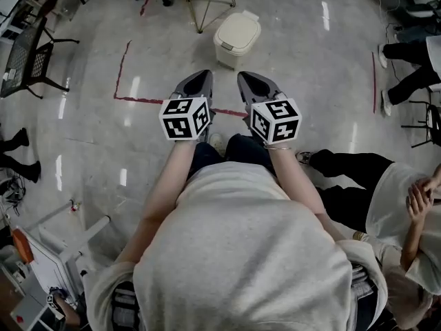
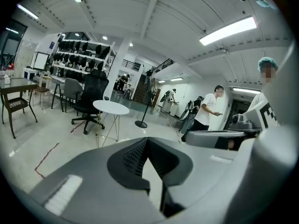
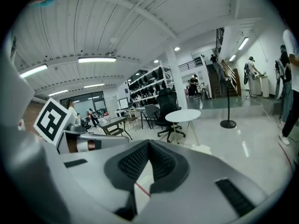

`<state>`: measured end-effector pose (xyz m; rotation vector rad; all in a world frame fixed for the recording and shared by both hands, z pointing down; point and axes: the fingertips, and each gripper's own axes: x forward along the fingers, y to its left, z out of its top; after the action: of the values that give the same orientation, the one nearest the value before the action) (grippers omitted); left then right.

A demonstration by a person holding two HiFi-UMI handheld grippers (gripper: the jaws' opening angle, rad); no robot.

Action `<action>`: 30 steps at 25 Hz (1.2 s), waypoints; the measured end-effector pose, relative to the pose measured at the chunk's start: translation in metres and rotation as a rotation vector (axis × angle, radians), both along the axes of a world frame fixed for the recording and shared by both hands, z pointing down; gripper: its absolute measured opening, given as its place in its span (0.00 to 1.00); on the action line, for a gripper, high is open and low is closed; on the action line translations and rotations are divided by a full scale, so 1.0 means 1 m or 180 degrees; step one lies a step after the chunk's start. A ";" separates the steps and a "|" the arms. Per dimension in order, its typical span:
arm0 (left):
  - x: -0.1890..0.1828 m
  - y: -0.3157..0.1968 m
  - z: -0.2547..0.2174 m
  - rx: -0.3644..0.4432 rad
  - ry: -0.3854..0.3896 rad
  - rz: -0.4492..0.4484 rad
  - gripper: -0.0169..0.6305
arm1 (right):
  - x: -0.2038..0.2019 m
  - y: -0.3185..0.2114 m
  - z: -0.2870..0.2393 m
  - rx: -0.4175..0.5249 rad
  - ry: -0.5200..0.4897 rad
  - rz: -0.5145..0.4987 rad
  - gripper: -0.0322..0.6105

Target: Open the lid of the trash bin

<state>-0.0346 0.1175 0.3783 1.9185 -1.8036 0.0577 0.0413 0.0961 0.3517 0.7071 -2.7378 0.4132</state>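
Note:
The cream trash bin stands on the floor ahead of me with its lid down. A pale corner of it shows just past the jaws in the right gripper view. My left gripper and right gripper are held side by side in the air, short of the bin and apart from it. Both are shut, tips meeting, with nothing between them. The left gripper and right gripper look level across the room, over the bin.
A red tape line marks the floor left of the bin. A round white table and a black office chair stand behind it. A person sits at my right, another's legs farther off. A black chair stands at left.

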 end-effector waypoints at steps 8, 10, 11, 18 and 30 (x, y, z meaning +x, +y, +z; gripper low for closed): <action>-0.022 -0.004 0.023 -0.0170 0.0170 -0.0006 0.04 | -0.018 -0.017 0.014 -0.0135 0.0077 0.0043 0.05; -0.030 -0.008 0.027 -0.0198 0.0194 -0.0039 0.04 | -0.024 -0.023 0.017 -0.0171 0.0069 0.0023 0.05; -0.035 -0.012 0.027 -0.0204 0.0202 -0.0057 0.04 | -0.027 -0.027 0.018 -0.0178 0.0065 0.0015 0.05; -0.063 -0.065 0.026 -0.0127 0.0215 0.0002 0.04 | -0.062 -0.074 0.027 -0.0142 0.0097 -0.0103 0.05; -0.098 -0.208 0.013 -0.0129 0.0147 0.0450 0.04 | -0.123 -0.206 0.016 -0.0131 0.0010 -0.0102 0.05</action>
<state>-0.1325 -0.0902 0.3914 1.9996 -1.6229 0.0967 -0.0816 -0.1097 0.3678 0.6521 -2.7254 0.4594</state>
